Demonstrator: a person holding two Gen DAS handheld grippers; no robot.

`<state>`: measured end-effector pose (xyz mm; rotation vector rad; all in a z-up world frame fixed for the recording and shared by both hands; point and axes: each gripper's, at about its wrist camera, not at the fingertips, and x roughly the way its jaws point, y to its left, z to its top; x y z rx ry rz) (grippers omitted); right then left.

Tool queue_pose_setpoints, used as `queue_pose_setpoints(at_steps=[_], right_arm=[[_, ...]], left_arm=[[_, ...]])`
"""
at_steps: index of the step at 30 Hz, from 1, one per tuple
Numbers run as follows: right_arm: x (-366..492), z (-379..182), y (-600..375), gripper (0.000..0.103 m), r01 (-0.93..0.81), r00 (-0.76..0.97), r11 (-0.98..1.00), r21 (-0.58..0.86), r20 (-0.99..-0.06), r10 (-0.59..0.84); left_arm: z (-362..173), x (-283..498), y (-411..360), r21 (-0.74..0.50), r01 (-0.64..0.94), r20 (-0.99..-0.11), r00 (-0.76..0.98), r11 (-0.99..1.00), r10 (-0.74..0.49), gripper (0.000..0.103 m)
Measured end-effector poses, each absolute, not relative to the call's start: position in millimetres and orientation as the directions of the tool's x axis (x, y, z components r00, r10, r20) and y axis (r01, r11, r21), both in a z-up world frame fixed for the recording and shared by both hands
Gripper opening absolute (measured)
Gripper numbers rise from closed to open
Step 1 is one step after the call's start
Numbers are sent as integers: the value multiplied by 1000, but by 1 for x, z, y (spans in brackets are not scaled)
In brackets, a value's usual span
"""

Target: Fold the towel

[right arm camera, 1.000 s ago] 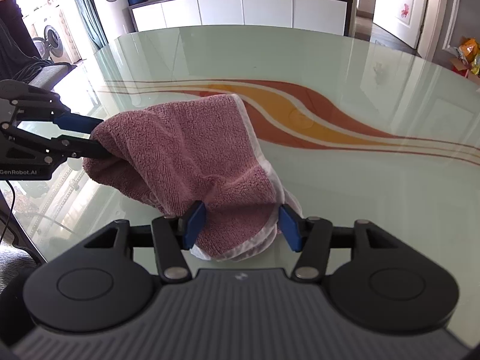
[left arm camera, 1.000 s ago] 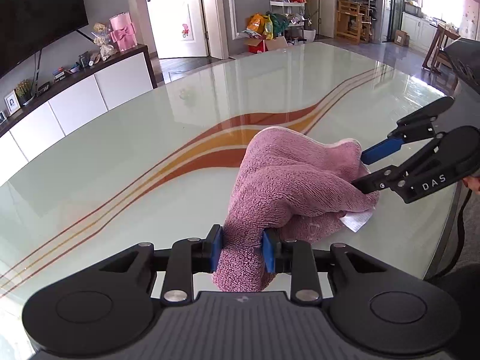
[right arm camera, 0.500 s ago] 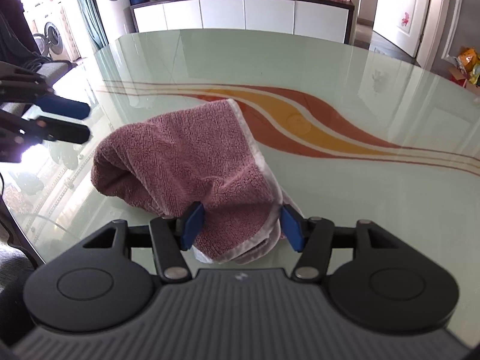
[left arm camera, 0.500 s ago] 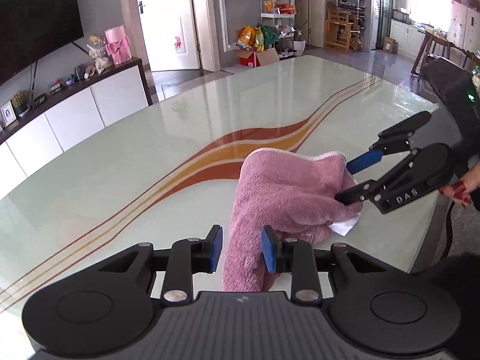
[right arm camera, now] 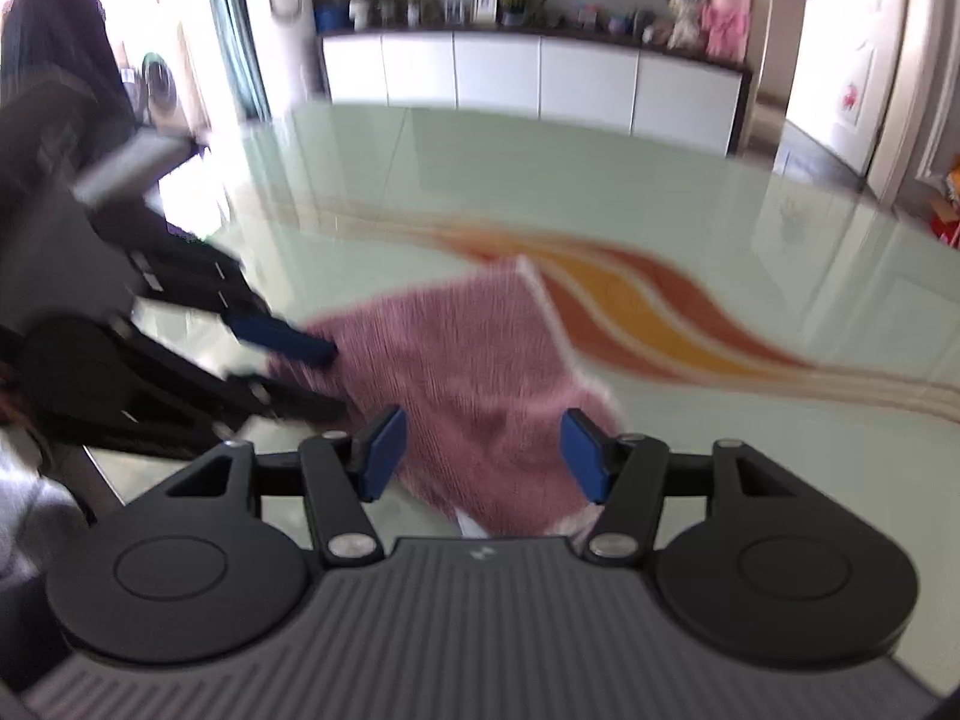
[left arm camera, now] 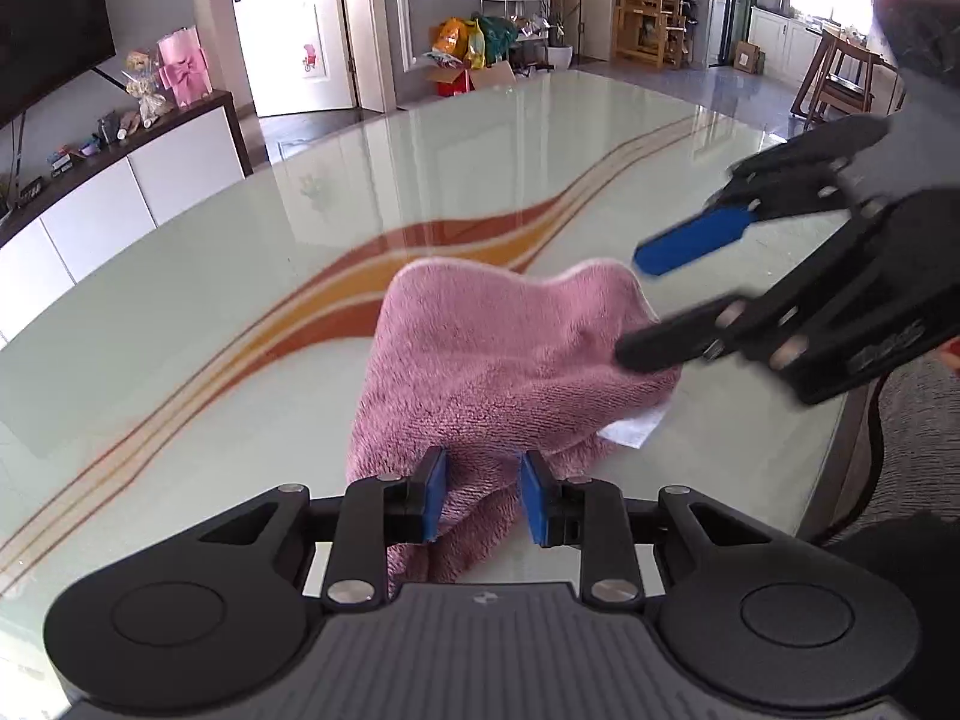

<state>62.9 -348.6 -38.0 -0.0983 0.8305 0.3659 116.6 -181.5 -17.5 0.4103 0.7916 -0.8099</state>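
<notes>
A: Can you read any words on the claws?

B: Not really. The right claw (left arm camera: 627,306) has pale marks on its black side in the left wrist view, but they are too blurry to read. A white tag (left arm camera: 633,427) pokes out from under the towel, and I see no writing on it.

A: Where is the towel?

B: The pink towel (left arm camera: 510,360) lies in a soft bunched heap on the shiny green worktop (left arm camera: 210,300), near the edge closest to the person. It sits partly on the red and orange stripes (right arm camera: 636,312).

A: And the left claw?

B: The left claw (left arm camera: 482,498) has its blue pads (left arm camera: 433,495) apart. One end of the towel lies between them. I think the pads are not squeezing it, but it is hard to be sure.

A: What about the right one?

B: In its own view the right claw (right arm camera: 482,450) is wide apart too, with the towel's near end lying in the gap. That view is smeary. From the other view, its lower finger tip looks to rest against the towel's right side.
</notes>
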Motion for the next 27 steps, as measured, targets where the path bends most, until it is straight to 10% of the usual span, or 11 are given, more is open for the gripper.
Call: queue_pose_setpoints(at_steps=[27], right_arm=[[82,-80,-332,63,-268,686,963,-17,-705,178]], left_arm=[[-29,153,-173,-45,655,-738,487,754,-467,27]])
